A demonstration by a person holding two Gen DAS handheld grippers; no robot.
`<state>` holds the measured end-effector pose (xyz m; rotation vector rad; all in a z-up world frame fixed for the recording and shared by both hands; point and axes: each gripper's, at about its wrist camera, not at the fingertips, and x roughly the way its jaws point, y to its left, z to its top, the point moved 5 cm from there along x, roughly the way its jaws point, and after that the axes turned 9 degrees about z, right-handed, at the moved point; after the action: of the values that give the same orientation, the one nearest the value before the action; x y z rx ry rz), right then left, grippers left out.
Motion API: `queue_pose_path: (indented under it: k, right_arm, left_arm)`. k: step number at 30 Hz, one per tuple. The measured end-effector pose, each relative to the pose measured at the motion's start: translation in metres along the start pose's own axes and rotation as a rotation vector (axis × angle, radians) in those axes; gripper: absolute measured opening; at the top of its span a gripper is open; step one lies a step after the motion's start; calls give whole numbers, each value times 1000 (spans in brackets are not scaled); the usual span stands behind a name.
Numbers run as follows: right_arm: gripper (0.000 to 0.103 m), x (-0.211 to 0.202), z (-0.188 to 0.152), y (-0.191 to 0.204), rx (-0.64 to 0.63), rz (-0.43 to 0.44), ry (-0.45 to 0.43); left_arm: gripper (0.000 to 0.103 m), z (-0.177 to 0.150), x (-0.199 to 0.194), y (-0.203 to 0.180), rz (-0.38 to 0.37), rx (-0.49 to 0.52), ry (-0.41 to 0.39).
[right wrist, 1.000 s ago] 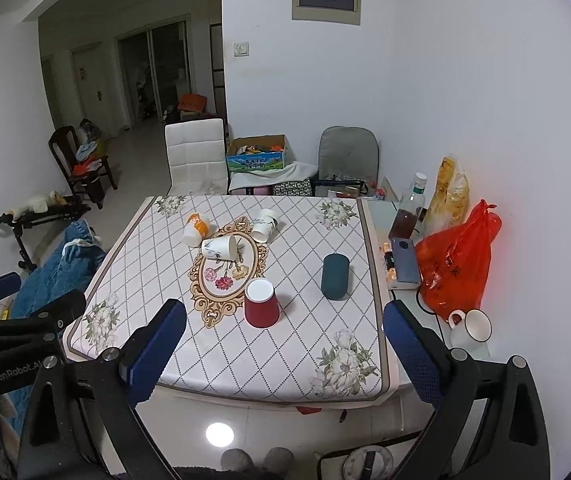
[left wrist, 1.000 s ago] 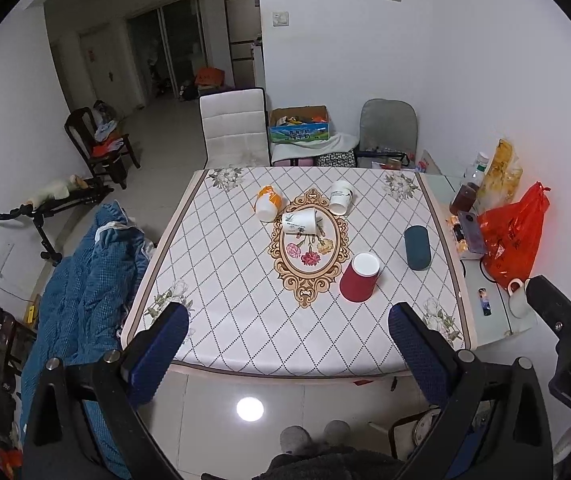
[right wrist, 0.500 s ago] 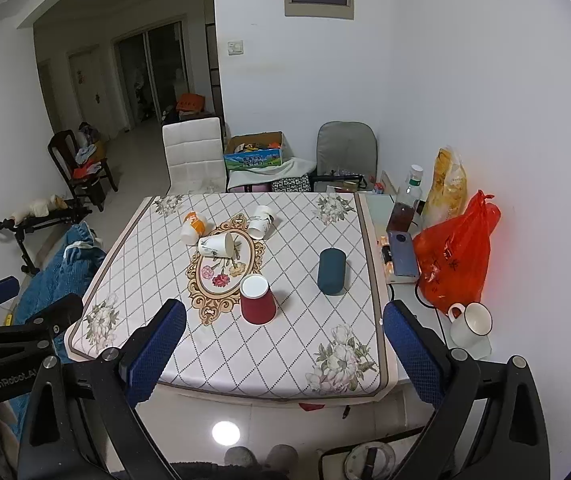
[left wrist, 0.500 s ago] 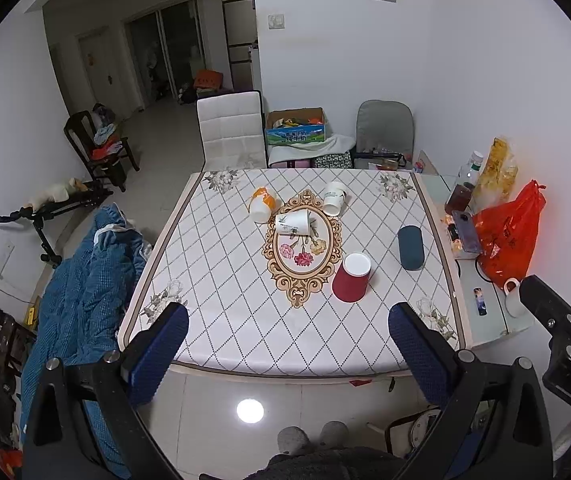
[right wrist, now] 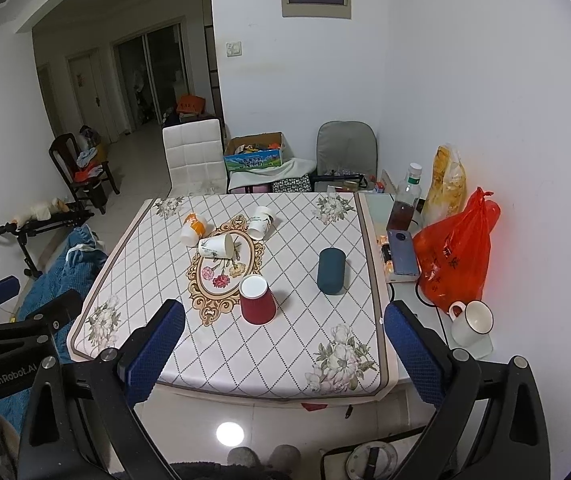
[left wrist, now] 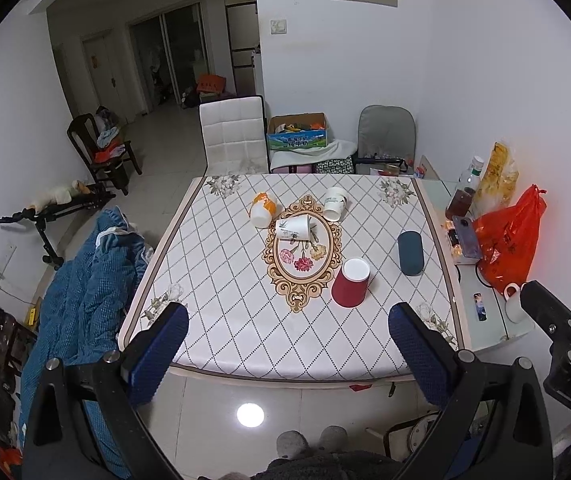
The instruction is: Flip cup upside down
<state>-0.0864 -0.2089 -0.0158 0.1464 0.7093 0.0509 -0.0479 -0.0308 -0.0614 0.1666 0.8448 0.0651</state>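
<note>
Grippers left [left wrist: 287,344] and right [right wrist: 283,342] gape empty as we hover short of the table [left wrist: 221,280]; red cup [left wrist: 350,282] stands inverted.

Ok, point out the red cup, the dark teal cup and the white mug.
red cup [right wrist: 257,305], right wrist view, on its side wall.
dark teal cup [right wrist: 331,271], right wrist view, mid-body.
white mug [right wrist: 470,323], right wrist view, outer wall.

You see a matt ribbed red paper cup [right wrist: 257,300] on the smooth, diamond-printed cloth tabletop [right wrist: 221,344]; tool pads [right wrist: 151,354] textured blue rubber; glossy tiled floor [right wrist: 189,420].
</note>
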Motion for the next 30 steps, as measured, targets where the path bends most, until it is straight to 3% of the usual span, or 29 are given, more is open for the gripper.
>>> queue_pose_path:
  k: [30]
  right_arm:
    - [102,-8,-8,-3,13,11,3]
  left_arm:
    - [102,-2,-10,-11,-1,-11,-5]
